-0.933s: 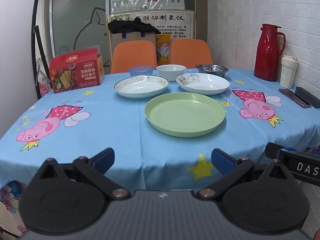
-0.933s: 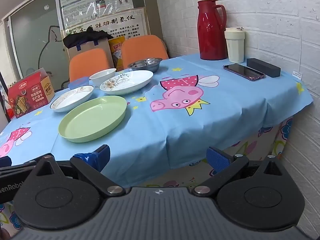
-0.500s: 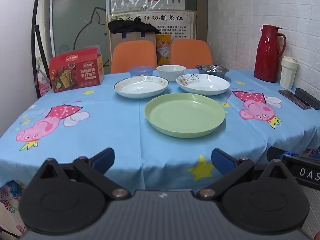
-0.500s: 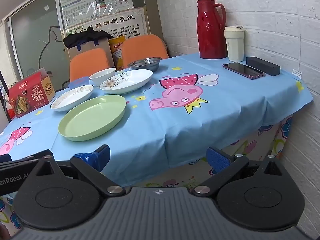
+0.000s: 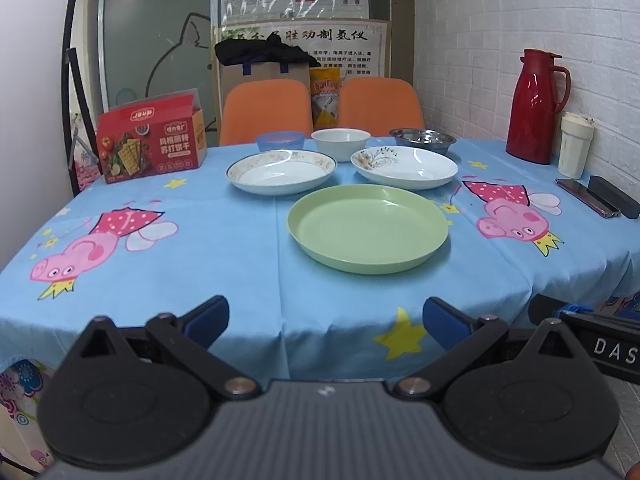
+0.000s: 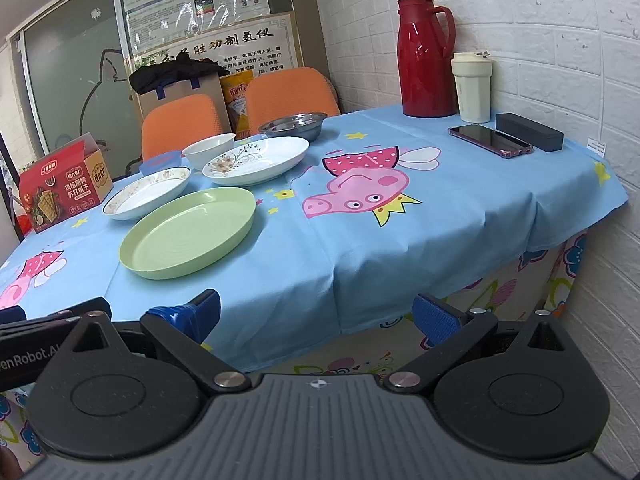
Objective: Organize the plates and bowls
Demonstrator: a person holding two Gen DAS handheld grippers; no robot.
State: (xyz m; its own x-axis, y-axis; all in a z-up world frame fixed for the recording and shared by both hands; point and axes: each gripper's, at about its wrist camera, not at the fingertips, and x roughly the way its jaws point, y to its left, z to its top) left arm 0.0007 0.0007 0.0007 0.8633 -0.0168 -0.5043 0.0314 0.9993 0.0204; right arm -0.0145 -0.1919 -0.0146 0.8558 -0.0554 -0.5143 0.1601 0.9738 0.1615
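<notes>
A green plate lies in the middle of the blue tablecloth, also in the right wrist view. Behind it lie two white plates, one gold-rimmed and one flowered. Further back stand a blue bowl, a white bowl and a steel bowl. My left gripper is open and empty, short of the table's front edge. My right gripper is open and empty, off the table's front right.
A red biscuit box stands at the back left. A red thermos, a cream cup, a phone and a black case sit by the brick wall. Two orange chairs stand behind the table.
Both grippers have barely shifted; the right view has crept slightly. Nothing on the table has moved.
</notes>
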